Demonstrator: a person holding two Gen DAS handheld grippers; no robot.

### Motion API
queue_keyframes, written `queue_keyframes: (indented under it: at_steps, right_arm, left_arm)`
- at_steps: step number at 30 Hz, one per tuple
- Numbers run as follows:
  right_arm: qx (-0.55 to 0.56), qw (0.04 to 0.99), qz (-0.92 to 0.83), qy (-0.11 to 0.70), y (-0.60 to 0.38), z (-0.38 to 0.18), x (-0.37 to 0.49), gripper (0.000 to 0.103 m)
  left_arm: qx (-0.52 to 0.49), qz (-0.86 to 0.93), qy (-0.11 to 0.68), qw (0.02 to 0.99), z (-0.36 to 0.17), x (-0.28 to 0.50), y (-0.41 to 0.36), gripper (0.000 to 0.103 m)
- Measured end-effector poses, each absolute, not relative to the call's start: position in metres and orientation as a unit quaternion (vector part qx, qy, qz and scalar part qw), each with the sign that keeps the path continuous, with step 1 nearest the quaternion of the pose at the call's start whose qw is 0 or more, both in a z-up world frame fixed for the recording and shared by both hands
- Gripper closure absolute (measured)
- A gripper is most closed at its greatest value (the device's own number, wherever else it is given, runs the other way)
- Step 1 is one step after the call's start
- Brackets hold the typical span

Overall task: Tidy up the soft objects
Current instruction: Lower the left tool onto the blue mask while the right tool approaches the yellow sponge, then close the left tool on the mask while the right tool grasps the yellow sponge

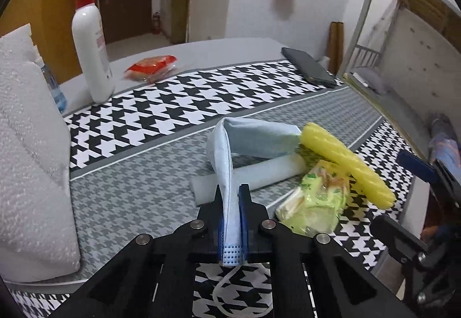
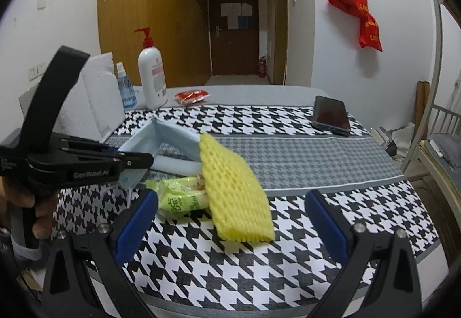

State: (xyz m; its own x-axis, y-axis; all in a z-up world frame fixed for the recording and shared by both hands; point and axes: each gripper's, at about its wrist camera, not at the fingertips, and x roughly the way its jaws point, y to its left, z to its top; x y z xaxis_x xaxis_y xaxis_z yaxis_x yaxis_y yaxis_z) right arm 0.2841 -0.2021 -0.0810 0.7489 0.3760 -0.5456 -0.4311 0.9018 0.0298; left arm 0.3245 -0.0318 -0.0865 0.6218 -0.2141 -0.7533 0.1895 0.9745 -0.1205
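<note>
Only in the left wrist view is the grip seen from behind: the left tongs [image 1: 232, 197] are pressed together on a pale blue face mask [image 1: 227, 162], pinched at one end, with its white ear loop [image 1: 230, 289] hanging below the pads. A white foam strip [image 1: 259, 173] is shown there lying under the mask. From the right wrist view the left tongs [image 2: 138, 161] are seen side-on, held by a hand [image 2: 31, 202], and the right tongs [image 2: 233, 220] are shown spread wide with nothing between them. The mask [image 2: 161, 136] is bent into a raised fold over the houndstooth cloth on the table [image 2: 288, 156]. Just beside it are a yellow foam net [image 2: 233, 188] and a green packet [image 2: 181, 197], the net resting partly over the packet.
</note>
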Motion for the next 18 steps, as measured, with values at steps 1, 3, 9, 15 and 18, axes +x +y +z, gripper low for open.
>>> queue_keyframes:
  at_steps: [1, 3, 9, 15, 18]
  right_arm:
    - [-0.053, 0.934, 0.215, 0.281, -0.201, -0.081, 0.284, 0.000]
    - [-0.054, 0.933, 0.219, 0.281, -0.201, -0.081, 0.285, 0.000]
    - [-0.065, 0.925, 0.236, 0.290, -0.192, -0.079, 0.290, 0.000]
    - [-0.068, 0.921, 0.241, 0.298, -0.195, -0.076, 0.295, 0.000]
    - [-0.055, 0.920, 0.241, 0.306, -0.203, -0.075, 0.300, 0.001]
  left_arm:
    - [-0.017, -0.115, 0.416, 0.902, -0.085, 0.323, -0.031, 0.094]
    - [-0.016, -0.118, 0.404, 0.907, -0.081, 0.319, -0.031, 0.094]
    - [-0.015, -0.124, 0.383, 0.915, -0.077, 0.311, -0.026, 0.094]
    - [-0.013, -0.133, 0.374, 0.918, -0.077, 0.308, -0.026, 0.094]
    - [-0.016, -0.133, 0.374, 0.918, -0.078, 0.309, -0.024, 0.094]
